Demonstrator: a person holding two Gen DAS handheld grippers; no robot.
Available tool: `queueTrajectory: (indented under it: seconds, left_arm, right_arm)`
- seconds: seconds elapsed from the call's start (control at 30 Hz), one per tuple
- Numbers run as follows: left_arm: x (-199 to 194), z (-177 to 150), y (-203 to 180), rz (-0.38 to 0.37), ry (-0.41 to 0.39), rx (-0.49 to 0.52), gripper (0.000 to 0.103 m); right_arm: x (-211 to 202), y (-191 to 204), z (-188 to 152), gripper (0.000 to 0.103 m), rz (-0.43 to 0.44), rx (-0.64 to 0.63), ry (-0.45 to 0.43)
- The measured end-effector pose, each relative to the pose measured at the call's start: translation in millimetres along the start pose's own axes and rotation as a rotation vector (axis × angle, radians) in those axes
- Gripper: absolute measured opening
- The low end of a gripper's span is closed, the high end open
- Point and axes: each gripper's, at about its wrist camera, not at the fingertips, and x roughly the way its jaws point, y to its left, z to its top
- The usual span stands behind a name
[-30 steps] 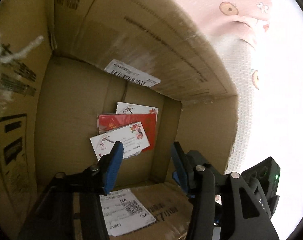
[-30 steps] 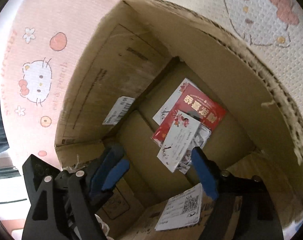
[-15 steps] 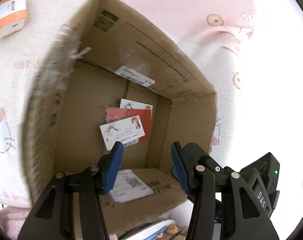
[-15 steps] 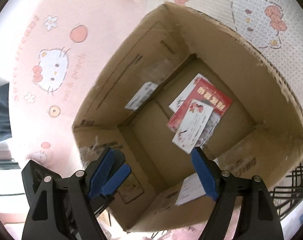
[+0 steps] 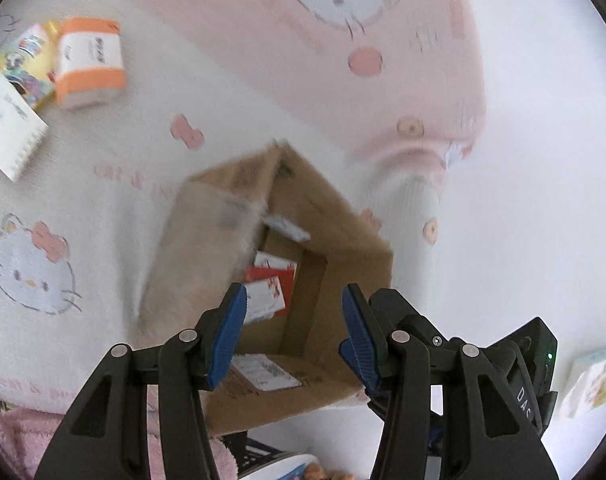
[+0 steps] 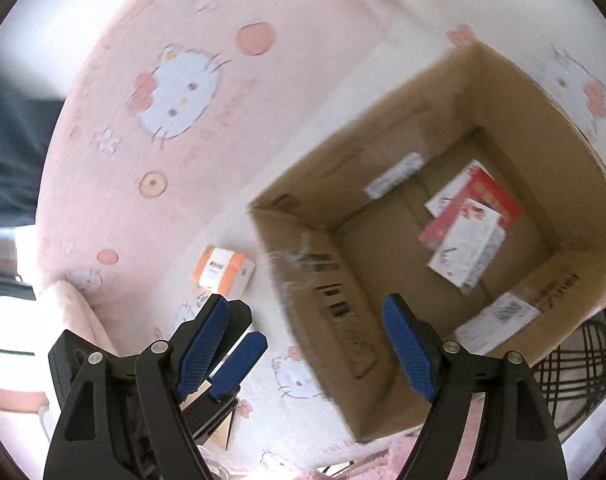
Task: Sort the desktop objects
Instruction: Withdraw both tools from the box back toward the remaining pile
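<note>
Spread ahead of the left claw [image 5: 294, 300] and all around: pink and white cloth [image 5: 231, 92] with cartoon cat print. Low to its left, fluffy pink towel [image 5: 7, 432] (only partly seen). Just right of the right claw [image 6: 305, 308], black wire rack [image 6: 575, 364]; far up-left, dark blue fabric [image 6: 11, 140].

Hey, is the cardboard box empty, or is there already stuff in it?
Not empty. The cardboard box is open on top, and a small pile of cards, red and white, lies on its floor.

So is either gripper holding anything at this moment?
No. The left gripper and right gripper are both open and empty; the cards lie in the cardboard box.
</note>
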Motion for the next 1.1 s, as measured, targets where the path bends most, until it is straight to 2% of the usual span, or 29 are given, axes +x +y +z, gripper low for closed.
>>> queueTrajectory:
  seconds: [0.2, 0.4, 0.57, 0.67, 0.93, 1.1]
  left_arm:
    - [-37, 38, 39, -0.032, -0.057, -0.087, 0.054]
    - [-64, 78, 89, -0.020, -0.126, -0.193, 0.054]
    - [-76, 102, 128, 0.003, -0.174, -0.279, 0.054]
    - [-80, 112, 146, 0.021, -0.183, -0.296, 0.054]
    - [-81, 118, 183, 0.048, -0.151, -0.294, 0.054]
    - [-95, 111, 198, 0.100, -0.106, -0.127, 0.054]
  right_arm:
    - [29, 66, -15, 0.079, -0.031, -0.080, 0.019]
    - [77, 127, -33, 0.079, -0.043, -0.175, 0.084]
    - [117, 162, -44, 0.079, -0.055, -0.246, 0.147]
    - [139, 174, -50, 0.079, -0.062, -0.266, 0.183]
    - [176, 181, -67, 0.079, -0.072, -0.295, 0.232]
    - [180, 177, -84, 0.079, 0.011, -0.318, 0.223]
